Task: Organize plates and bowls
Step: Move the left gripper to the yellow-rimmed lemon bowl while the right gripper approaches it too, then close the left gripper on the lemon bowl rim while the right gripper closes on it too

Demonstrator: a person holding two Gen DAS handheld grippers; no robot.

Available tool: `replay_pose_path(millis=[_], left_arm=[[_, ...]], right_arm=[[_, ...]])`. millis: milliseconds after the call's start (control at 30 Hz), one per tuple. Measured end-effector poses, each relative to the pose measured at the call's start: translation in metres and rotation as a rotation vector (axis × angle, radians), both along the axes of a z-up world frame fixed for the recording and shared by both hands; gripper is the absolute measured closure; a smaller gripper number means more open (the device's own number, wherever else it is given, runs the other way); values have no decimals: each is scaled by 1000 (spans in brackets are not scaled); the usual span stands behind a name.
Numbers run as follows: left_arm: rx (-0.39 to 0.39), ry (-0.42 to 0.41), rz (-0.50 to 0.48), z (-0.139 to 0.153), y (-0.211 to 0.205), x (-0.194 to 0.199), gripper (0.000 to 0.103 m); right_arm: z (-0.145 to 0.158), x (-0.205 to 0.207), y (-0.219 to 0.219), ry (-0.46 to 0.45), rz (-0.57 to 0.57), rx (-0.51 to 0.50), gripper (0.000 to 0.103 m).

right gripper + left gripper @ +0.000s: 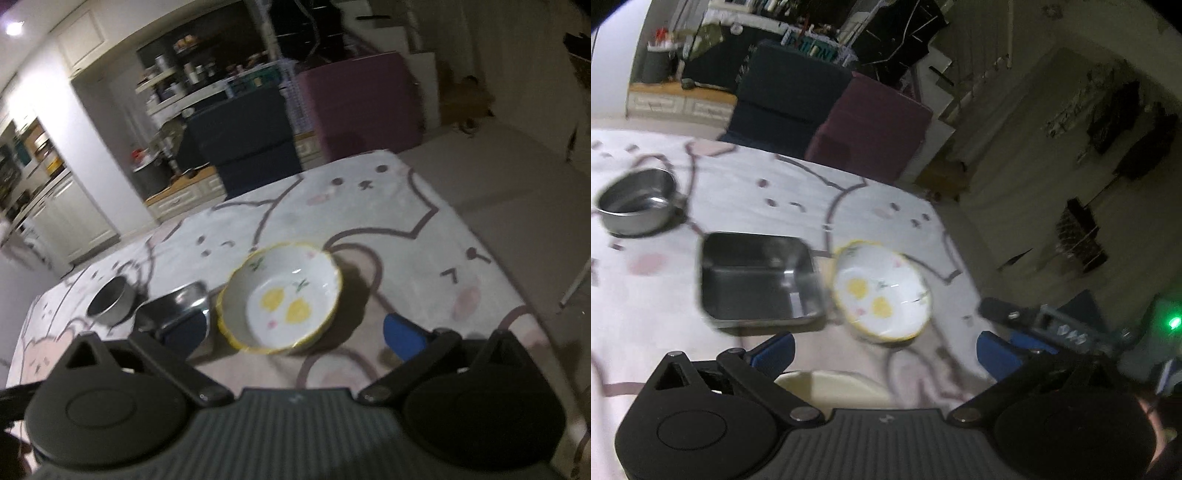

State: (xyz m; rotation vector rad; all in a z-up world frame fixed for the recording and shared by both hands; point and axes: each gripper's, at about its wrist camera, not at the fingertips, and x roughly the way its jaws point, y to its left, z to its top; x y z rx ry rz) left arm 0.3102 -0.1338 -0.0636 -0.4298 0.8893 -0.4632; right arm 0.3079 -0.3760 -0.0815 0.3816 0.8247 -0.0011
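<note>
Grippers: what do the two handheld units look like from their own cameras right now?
Both match: the left gripper and right gripper have black linkage arms, round black side housings, a ribbed grey centre plate with a small logo, and blue finger pads. No sleeves visible.

Three dishes are counted: one lemon-painted bowl (pixel 282 301), one square steel tray (pixel 759 278) and one round steel bowl (pixel 637 205).
</note>
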Motion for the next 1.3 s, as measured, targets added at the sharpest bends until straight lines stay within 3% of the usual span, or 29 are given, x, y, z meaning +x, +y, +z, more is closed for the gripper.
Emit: replay_pose_path(millis=[200, 400, 433, 567, 600, 800, 933, 1167, 1300], left_arm=[[-42, 50, 15, -17, -29, 25, 3], [8, 149, 29, -50, -47, 49, 24], [14, 167, 31, -57, -48, 53, 26], [18, 217, 35, -76, -50, 64, 31], [15, 223, 36, -78, -50, 67, 33], [-4, 270, 67, -94, -47, 84, 40], [13, 282, 79, -100, -48, 89, 43], [53, 255, 74, -102, -60, 96, 47], [89, 220, 46, -101, -73, 101, 59]], right_arm=[[-16, 22, -20, 15, -68, 23, 0], [-42, 51, -35, 40, -104, 31, 1], [-45, 55, -38, 43, -109, 47, 3], [-61, 71, -46, 62, -94, 118, 34], [-66, 75, -46, 74, -86, 120, 36], [-85, 94, -40, 115, -32, 87, 61], [-95, 104, -34, 136, -6, 56, 86], [-90, 97, -20, 188, 76, -61, 92], [-88, 81, -21, 211, 84, -77, 90]])
